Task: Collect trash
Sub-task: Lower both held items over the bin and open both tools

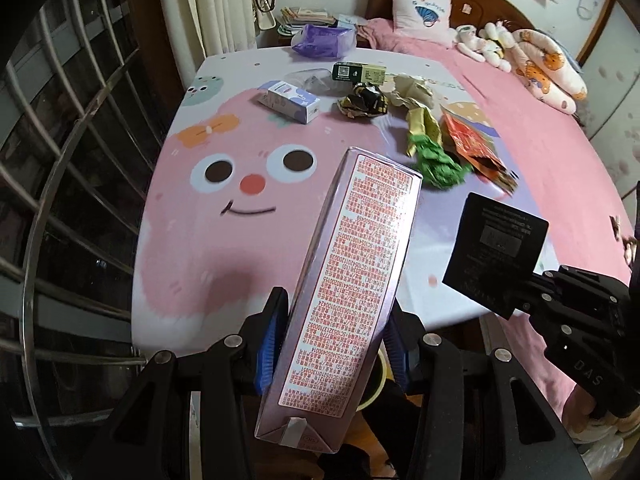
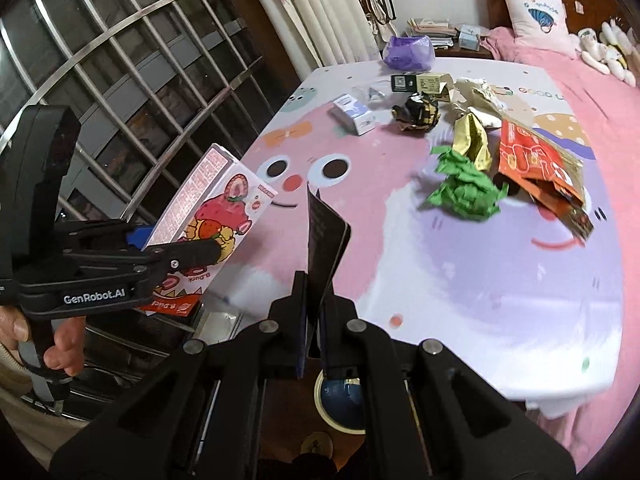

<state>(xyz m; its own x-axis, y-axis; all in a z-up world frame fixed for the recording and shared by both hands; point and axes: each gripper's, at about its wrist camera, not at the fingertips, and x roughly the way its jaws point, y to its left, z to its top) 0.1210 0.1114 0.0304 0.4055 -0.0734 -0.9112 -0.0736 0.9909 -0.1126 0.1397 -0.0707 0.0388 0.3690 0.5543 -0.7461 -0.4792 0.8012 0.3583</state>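
My left gripper (image 1: 334,344) is shut on a tall pink carton (image 1: 352,280) with red print, held above the near edge of the cartoon-print table (image 1: 224,240). The carton also shows in the right wrist view (image 2: 216,216). My right gripper (image 2: 316,312) is shut on a flat black box (image 2: 324,236), also in the left wrist view (image 1: 496,252). On the table lie green crumpled paper (image 2: 464,192), an orange packet (image 2: 536,168), a gold wrapper (image 2: 472,140), a black-gold crumpled wrapper (image 2: 418,114) and a small white box (image 2: 354,114).
A purple bag (image 2: 408,52) and a dark green box (image 2: 416,82) lie at the table's far end. A round bin opening (image 2: 340,404) sits below the near table edge. A window grille (image 2: 120,80) stands on the left, a pink bed (image 2: 580,64) on the right.
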